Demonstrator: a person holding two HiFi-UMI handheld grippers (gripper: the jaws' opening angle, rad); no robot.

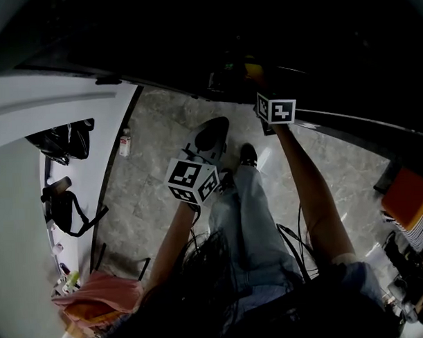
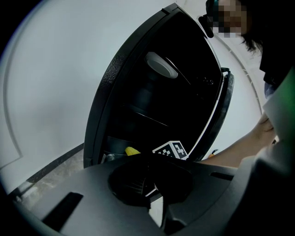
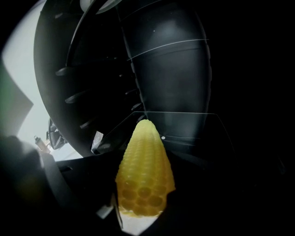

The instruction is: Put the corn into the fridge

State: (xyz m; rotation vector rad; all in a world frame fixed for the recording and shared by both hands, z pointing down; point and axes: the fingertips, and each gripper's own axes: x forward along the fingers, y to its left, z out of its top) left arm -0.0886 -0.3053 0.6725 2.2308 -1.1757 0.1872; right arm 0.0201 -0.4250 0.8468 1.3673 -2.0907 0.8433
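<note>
My right gripper (image 3: 142, 205) is shut on a yellow corn cob (image 3: 145, 173), tip pointing forward into the dark fridge (image 3: 166, 69), above a glass shelf (image 3: 193, 120). In the head view the corn (image 1: 253, 69) shows as a yellow spot at the fridge (image 1: 193, 41), just beyond the right gripper's marker cube (image 1: 276, 108). The left gripper view shows the fridge (image 2: 152, 92) with its door (image 2: 220, 108) open, the corn (image 2: 132, 150) low inside. My left gripper (image 1: 210, 137) hangs lower, over the floor; its jaws (image 2: 154, 200) look shut with nothing in them.
Door racks (image 3: 76, 97) line the fridge's left side. A small bottle (image 1: 125, 142) stands on the marble floor (image 1: 155, 132) by a white wall. Bags (image 1: 64, 204) and a pink cloth (image 1: 98, 293) lie at left, an orange box (image 1: 410, 196) at right. The person's leg (image 1: 247, 212) is central.
</note>
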